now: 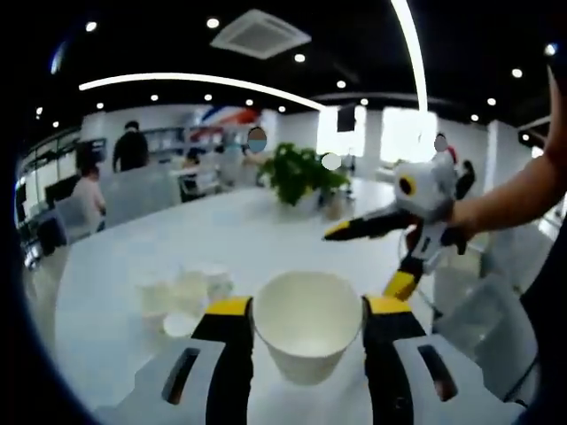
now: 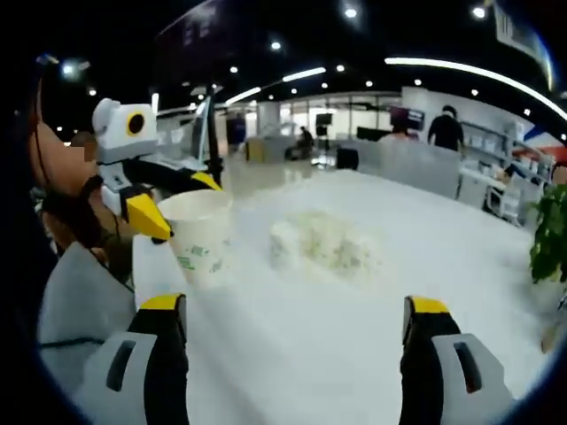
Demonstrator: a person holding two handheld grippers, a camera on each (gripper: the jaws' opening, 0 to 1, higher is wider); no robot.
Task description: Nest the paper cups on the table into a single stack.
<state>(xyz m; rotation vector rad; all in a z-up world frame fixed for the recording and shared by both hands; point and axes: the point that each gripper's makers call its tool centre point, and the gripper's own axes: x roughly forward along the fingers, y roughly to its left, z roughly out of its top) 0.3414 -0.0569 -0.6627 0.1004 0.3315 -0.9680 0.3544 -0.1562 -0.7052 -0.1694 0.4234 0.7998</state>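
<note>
- Left gripper: jaws clenched on an upright white paper cup, one yellow-tipped jaw on each side of its wall, mouth facing up.
- Right gripper: jaws spread wide, nothing between them; in the left gripper view it hangs beyond and to the right of the held cup, apart from it.
- Loose paper cups: a blurred cluster on the white table, just left of the left jaw; ahead of the right gripper's jaws.
- Potted plant: farther out on the table.
- People: standing beyond the far edge.
</note>
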